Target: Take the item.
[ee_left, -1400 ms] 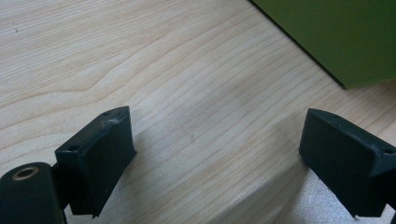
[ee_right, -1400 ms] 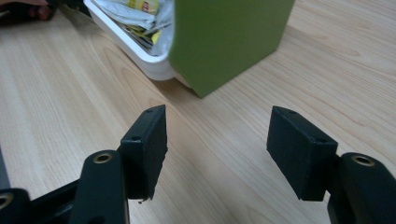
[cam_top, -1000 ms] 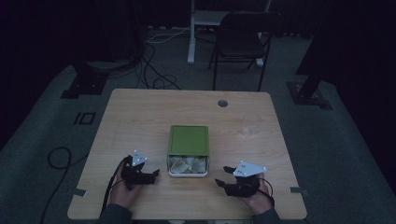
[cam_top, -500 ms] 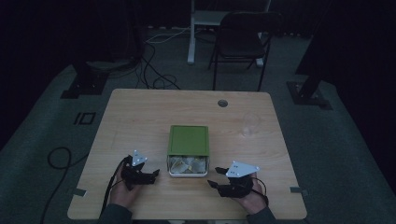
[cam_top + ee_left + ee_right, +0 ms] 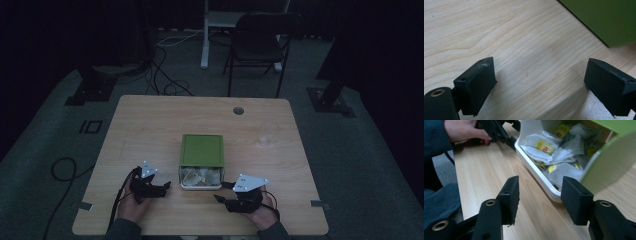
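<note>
I see the box [image 5: 201,161] near the middle of the table [image 5: 150,120], toward my edge, sitting between my two grippers. Green lid on top, flat and square-ish, covering the far part; the white tray [image 5: 536,173] underneath sticks out toward me with rounded rim, open at the front. Inside are tea bags [image 5: 541,147], pale paper sachets with small yellow labels, piled loose and overlapping, some crumpled. In the right gripper view the green lid [image 5: 609,162] is blurred, close to the lens, hanging over the tray. My right gripper [image 5: 223,192] is just beside the tray's near right corner, jaws apart and just been closing, nothing between the pads but bare table; one pad sits close to the white rim, can't tell if it touches. My left gripper [image 5: 167,186] rests on the table just left of the tray, jaws spread wide, empty, a green box corner [image 5: 604,22] ahead of it.
</note>
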Action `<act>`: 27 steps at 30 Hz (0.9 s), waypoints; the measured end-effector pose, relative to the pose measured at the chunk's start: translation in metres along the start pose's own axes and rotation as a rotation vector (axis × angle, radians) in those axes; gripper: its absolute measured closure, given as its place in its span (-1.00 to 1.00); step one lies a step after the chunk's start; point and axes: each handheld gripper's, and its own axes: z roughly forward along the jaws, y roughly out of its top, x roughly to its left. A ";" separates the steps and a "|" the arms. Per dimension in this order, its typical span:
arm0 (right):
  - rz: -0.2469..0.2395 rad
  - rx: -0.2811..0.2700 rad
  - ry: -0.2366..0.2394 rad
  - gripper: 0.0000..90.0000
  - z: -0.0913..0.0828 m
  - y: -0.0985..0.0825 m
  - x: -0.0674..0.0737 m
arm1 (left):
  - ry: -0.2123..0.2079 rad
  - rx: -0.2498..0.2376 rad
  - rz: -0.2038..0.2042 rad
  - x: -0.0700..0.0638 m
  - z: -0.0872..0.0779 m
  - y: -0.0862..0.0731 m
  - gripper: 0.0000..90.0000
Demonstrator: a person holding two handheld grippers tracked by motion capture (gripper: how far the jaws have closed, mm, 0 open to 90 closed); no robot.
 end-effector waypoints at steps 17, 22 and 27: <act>-0.057 0.010 0.039 0.11 0.034 0.015 0.012 | 0.000 0.000 0.000 0.000 0.000 0.000 -0.76; -0.061 0.019 0.010 0.18 0.041 0.019 0.015 | 0.000 0.000 0.000 0.000 0.000 0.000 -0.76; -0.055 0.023 -0.006 0.27 0.046 0.022 0.015 | 0.000 0.000 0.000 0.000 0.000 0.000 -0.76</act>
